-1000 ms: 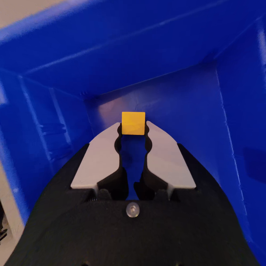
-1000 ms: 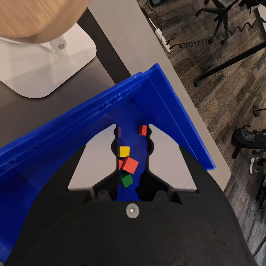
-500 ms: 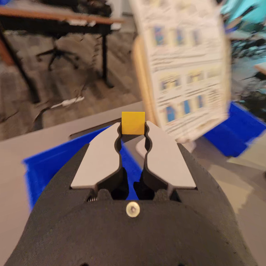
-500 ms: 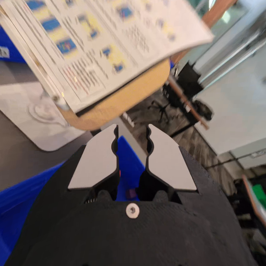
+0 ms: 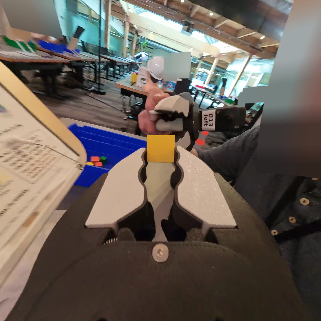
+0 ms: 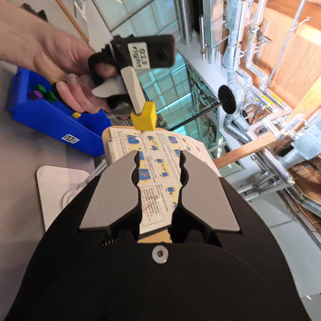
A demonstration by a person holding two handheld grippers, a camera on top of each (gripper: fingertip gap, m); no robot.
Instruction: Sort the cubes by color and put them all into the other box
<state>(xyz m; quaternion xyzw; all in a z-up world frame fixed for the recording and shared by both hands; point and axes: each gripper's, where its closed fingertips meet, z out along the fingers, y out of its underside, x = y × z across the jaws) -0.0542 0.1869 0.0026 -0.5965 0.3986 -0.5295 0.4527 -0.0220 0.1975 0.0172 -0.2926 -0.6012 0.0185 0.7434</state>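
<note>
**Yellow cube being held aloft between the two boxes**

A yellow cube [image 5: 160,148] is being gripped at the tips of the left gripper [image 5: 160,152], with both grey pads pressed flat against its opposite sides and most of the cube standing out beyond them. In the right wrist view the same cube [image 6: 144,116] is being carried in the air just above the top edge of an instruction sheet [image 6: 156,173] clipped to a wooden board, with one grey finger [image 6: 134,92] lying against its face and a hand [image 6: 52,66] wrapped around the handle.

The right gripper [image 6: 159,156] is being held with its fingers moderately wide apart and with nothing between them; only the printed sheet is being seen through the gap. In the left wrist view this gripper [image 5: 154,118] is being held up in the air beyond the cube, with a dark sleeve [image 5: 229,156] running in from the right.

Two blue boxes are being shown on the grey table. In one box [image 5: 107,140], red, green and yellow cubes [image 5: 98,160] are lying clustered together. In the other box [image 6: 52,118], green and purple cubes [image 6: 41,93] and a small yellow one [image 6: 76,114] are lying behind the hand.
</note>
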